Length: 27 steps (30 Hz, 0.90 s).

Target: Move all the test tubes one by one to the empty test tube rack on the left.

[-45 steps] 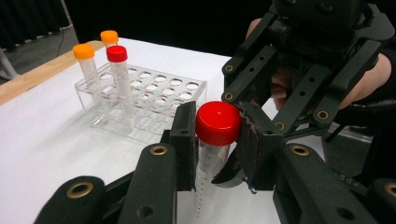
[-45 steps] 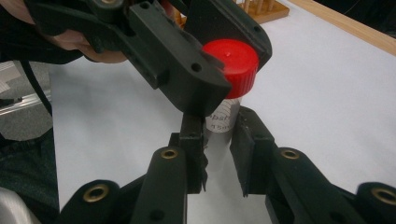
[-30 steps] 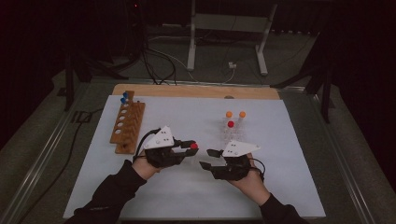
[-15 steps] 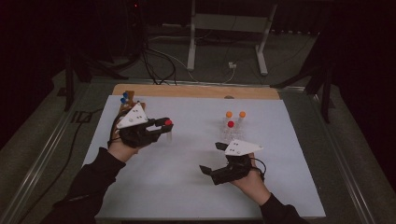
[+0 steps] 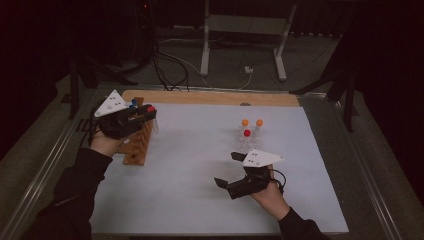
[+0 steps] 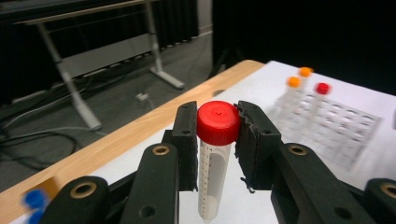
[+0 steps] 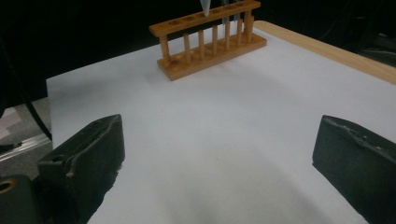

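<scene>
On the white bench [image 5: 200,200], a wooden rack [image 5: 137,150] stands near the left edge. Above it, the red-capped tube [image 6: 215,154] is pinched just below its cap by the left tool [image 5: 142,114]; the tube is judged light, stiff and slippery. The right tool [image 5: 227,172] is spread, holding nothing.

lab bench | wooden tube rack [image 5: 138,142] | capped tubes [image 5: 250,126] | dark surroundings
</scene>
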Motion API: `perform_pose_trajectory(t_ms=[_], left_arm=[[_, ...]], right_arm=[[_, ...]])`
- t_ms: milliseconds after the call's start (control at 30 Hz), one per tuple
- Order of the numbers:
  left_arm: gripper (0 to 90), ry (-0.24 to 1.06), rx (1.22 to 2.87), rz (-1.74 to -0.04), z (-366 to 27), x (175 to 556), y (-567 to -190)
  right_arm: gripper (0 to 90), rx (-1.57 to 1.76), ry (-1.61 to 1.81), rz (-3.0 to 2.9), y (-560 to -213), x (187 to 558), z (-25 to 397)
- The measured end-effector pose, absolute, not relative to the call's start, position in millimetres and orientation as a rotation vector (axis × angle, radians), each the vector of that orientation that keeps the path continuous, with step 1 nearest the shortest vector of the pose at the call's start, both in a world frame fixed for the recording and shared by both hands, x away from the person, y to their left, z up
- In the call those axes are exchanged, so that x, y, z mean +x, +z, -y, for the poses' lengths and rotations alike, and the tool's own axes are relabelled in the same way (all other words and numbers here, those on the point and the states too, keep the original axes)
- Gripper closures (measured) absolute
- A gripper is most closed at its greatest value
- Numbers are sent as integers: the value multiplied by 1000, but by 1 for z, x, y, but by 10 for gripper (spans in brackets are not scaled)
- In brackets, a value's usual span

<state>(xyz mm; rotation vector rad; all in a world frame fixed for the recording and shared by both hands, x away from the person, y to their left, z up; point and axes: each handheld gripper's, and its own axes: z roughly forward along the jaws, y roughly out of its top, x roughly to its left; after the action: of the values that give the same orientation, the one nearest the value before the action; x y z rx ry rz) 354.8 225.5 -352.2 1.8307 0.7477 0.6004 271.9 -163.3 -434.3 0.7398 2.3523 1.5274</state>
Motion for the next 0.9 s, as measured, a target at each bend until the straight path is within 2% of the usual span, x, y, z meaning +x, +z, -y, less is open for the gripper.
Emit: perform_pose_trajectory(t_ms=[433,900], left_arm=[[715,674,1777,-908,-266,382,-354],[715,728,1739,-1026,-287,407,-367]], right_arm=[[21,735,1520,-2362,-436,272,162],[21,728,1523,-2365,-436,272,163]])
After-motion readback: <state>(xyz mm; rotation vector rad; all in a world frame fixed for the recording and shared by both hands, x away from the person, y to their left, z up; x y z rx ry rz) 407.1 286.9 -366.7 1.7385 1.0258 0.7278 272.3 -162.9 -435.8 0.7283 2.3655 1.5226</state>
